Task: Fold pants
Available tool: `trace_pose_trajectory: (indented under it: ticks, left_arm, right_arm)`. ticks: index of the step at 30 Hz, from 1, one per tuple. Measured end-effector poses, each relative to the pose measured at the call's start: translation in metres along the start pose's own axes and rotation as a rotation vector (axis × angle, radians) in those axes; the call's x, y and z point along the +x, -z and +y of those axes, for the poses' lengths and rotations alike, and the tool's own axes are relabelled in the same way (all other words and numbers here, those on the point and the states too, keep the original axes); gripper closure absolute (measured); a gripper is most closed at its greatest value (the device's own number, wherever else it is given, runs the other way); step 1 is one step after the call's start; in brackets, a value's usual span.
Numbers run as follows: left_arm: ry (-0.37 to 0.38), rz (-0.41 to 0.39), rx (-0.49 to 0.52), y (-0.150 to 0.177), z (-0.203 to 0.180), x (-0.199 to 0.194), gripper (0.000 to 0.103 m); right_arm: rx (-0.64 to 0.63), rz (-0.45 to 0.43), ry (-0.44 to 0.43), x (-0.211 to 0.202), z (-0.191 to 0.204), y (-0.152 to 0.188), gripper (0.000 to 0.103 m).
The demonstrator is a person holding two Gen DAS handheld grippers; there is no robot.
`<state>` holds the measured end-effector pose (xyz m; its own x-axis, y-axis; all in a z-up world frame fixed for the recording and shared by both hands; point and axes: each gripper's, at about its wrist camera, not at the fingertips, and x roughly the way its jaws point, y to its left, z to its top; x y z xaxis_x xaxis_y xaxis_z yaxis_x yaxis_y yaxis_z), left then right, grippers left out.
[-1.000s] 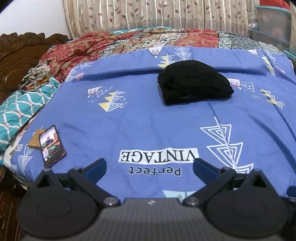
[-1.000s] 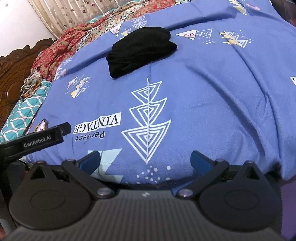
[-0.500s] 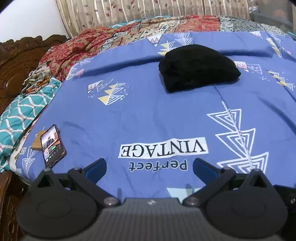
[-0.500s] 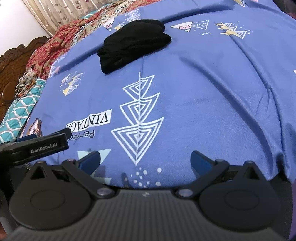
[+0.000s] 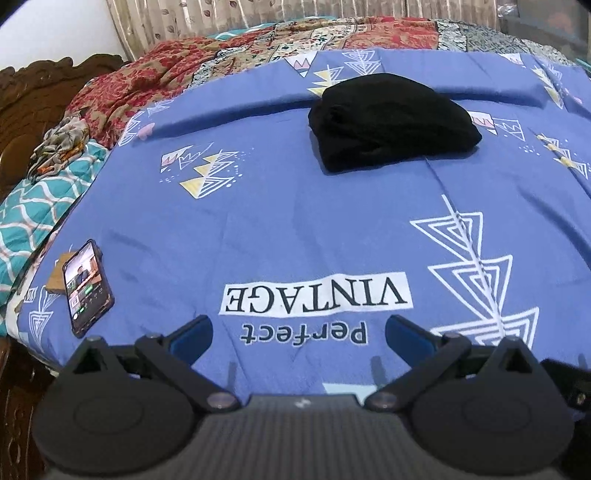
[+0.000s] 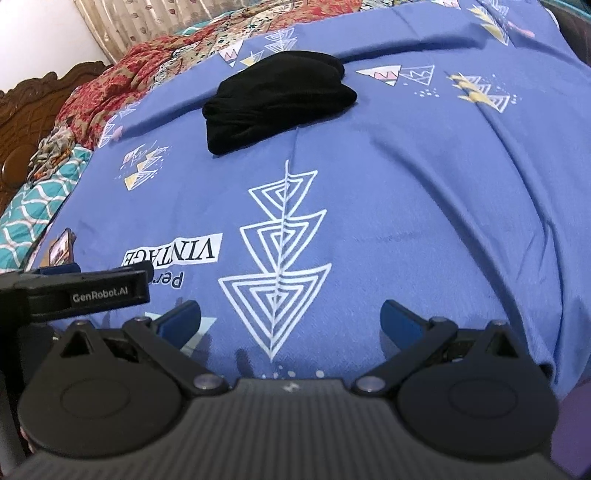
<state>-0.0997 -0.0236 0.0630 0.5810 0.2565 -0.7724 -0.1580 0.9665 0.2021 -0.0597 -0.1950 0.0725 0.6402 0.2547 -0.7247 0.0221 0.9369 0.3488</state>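
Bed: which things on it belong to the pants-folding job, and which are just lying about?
Job:
- black pants, a folded bundle on the blue sheet
- left gripper and right gripper, both open, holding nothing

Lying about:
- phone, screen lit
- red patterned blanket
- teal quilt

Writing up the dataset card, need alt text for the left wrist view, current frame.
Black pants lie folded in a compact bundle on a blue printed bedsheet, far from the open, empty left gripper at the bed's near edge. A lit phone rests on the sheet at left; patterned blankets and a curtain lie beyond.
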Motion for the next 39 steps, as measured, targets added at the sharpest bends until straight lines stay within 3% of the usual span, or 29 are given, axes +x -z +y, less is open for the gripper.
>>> trace_pose_trajectory:
  ticks: [23, 39]
  left_arm:
    - [0.021, 0.01, -0.021, 0.0, 0.007, -0.003, 0.0]
    - [-0.035, 0.021, -0.037, 0.0, 0.013, -0.007, 0.0]
  right_arm:
    - [0.005, -0.024, 0.019, 0.002, 0.011, 0.0, 0.0]
    - [0.008, -0.029, 0.019, 0.0, 0.012, 0.0, 0.0]
